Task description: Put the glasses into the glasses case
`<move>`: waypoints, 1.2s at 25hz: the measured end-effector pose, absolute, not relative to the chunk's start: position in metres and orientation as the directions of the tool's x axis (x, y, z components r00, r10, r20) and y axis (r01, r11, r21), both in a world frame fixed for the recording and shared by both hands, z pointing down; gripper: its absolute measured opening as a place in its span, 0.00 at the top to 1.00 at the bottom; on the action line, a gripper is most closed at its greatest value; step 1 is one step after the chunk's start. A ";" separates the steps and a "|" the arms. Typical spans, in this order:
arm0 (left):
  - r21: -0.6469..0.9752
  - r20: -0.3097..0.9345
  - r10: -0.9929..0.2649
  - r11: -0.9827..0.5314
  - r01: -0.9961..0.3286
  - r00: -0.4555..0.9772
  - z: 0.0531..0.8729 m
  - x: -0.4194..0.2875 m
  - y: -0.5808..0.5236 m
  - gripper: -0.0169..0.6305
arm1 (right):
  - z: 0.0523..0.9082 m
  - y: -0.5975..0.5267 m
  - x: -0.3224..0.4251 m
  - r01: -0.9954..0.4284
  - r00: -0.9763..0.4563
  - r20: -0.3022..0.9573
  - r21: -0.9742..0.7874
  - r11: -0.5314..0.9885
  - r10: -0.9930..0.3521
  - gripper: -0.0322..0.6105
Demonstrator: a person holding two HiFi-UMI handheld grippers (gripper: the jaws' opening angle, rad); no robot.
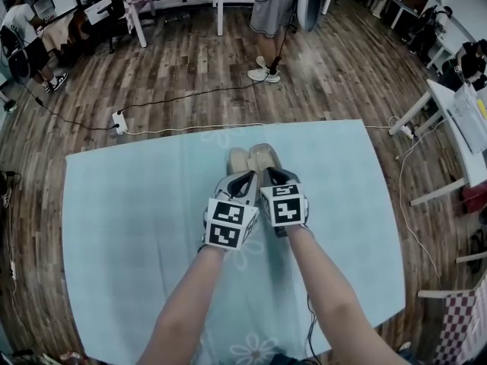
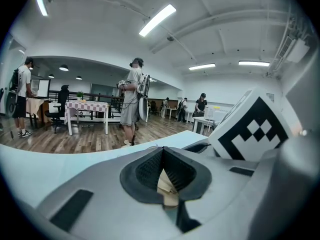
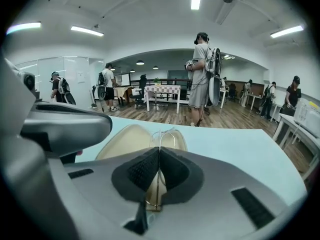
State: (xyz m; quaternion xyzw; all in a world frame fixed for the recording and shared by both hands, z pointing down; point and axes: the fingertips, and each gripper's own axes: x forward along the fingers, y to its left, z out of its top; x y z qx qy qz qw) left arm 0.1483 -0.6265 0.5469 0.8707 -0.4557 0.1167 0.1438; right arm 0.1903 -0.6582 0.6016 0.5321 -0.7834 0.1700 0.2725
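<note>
The right gripper (image 3: 159, 150) is clenched on the thin wire glasses (image 3: 159, 140), holding them just over the open beige glasses case (image 3: 125, 141). Just left of it, the left gripper (image 2: 163, 150) pinches the case's near edge. A pale blue table (image 1: 137, 204) spreads beneath the case.

Blue table (image 1: 137, 226); glasses case (image 1: 249, 158) apparently on it

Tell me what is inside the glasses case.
The glasses case lies open, its beige inside showing. The thin-wired glasses, pinched in the right gripper, hang over its hollow. That gripper's body covers the case's near part, so whether the glasses touch its bottom cannot be seen.
</note>
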 end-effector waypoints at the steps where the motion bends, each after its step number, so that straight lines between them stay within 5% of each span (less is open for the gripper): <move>1: 0.146 0.335 -0.760 -0.543 -0.827 0.558 0.548 0.148 -0.627 0.96 | 0.605 -0.661 0.191 -0.926 -0.279 0.612 0.031 0.376 -0.740 0.93; 19: 0.160 0.335 -0.756 -0.543 -0.824 0.563 0.558 0.153 -0.629 0.96 | 0.629 -0.672 0.200 -0.926 -0.301 0.669 -0.035 0.375 -0.680 0.93; 23: 0.157 0.333 -0.754 -0.547 -0.822 0.566 0.553 0.154 -0.627 0.96 | 0.626 -0.669 0.195 -0.918 -0.346 0.660 -0.092 0.386 -0.666 0.75; 30: 0.145 0.330 -0.758 -0.548 -0.824 0.562 0.546 0.151 -0.624 0.96 | 0.617 -0.667 0.194 -0.918 -0.344 0.643 -0.078 0.389 -0.684 0.76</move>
